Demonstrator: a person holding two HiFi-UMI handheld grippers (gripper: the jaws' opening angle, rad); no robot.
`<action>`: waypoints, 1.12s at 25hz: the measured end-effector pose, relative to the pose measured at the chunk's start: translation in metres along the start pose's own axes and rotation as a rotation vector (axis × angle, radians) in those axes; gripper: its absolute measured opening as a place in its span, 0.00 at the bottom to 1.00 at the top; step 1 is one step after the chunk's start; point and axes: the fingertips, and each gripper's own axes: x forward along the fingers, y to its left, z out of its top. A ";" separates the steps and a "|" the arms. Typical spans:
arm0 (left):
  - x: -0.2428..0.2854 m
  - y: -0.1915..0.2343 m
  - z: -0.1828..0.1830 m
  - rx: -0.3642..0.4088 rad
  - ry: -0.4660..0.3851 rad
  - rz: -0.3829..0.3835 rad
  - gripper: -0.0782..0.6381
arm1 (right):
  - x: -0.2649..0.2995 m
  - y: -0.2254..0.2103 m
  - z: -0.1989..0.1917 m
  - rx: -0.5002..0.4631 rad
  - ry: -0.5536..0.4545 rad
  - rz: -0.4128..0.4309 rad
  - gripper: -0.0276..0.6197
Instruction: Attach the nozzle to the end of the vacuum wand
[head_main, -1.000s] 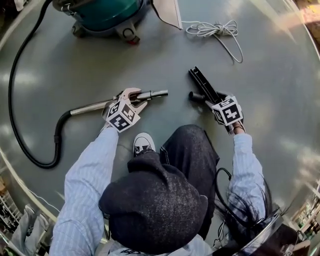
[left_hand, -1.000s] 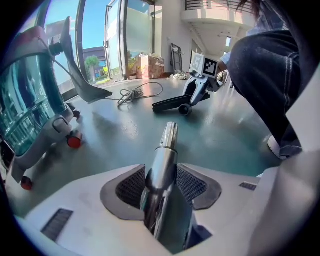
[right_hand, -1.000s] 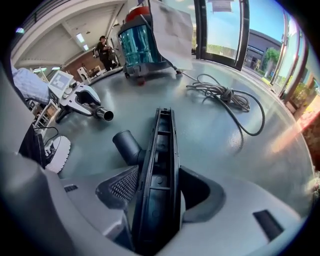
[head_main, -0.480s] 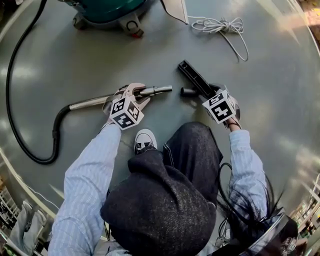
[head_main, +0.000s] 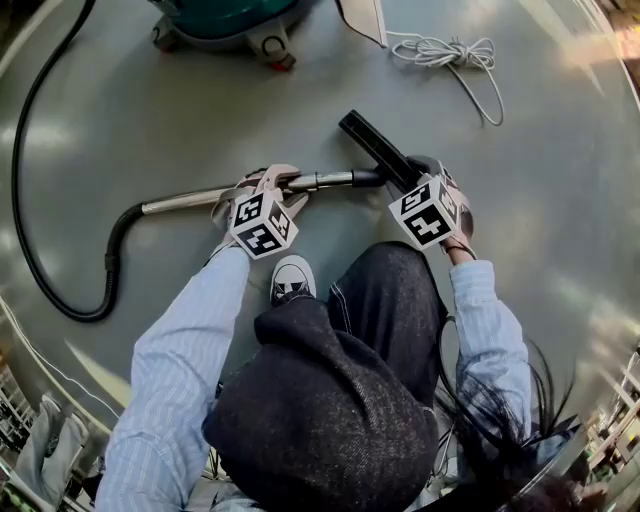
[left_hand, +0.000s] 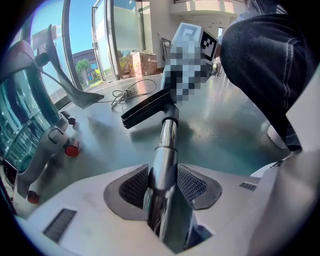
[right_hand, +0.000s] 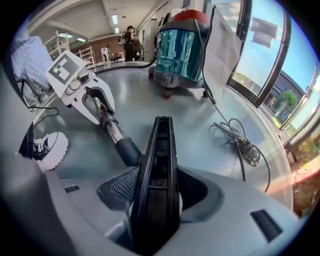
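The chrome vacuum wand (head_main: 320, 181) lies level over the grey floor, and my left gripper (head_main: 270, 185) is shut on it near its free end; in the left gripper view the wand (left_hand: 167, 142) runs out between the pads. My right gripper (head_main: 425, 175) has the long black nozzle (head_main: 375, 145) between its pads, and its jaws are closing on it. In the right gripper view the nozzle (right_hand: 159, 165) fills the gap, and its round collar meets the wand's tip (right_hand: 112, 127). I cannot tell how deep the collar is seated.
A teal canister vacuum (head_main: 225, 20) stands at the far edge, its black hose (head_main: 30, 200) curving round on the left to the wand. A coiled grey cord (head_main: 445, 50) lies far right. The person's shoe (head_main: 290, 280) and dark-clad knee are just below the wand.
My right gripper has carried the nozzle leftward and turned it, so its collar now meets the wand's end. The left gripper and wand have kept their place.
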 end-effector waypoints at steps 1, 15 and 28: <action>0.000 0.000 0.000 0.002 0.002 -0.005 0.35 | 0.001 0.000 0.001 -0.021 -0.004 0.005 0.40; 0.004 -0.005 0.007 -0.031 0.031 -0.016 0.36 | -0.005 0.013 0.015 -0.010 0.052 0.028 0.40; 0.008 -0.006 0.013 -0.129 0.042 0.000 0.37 | -0.007 0.022 0.035 0.127 0.155 0.051 0.39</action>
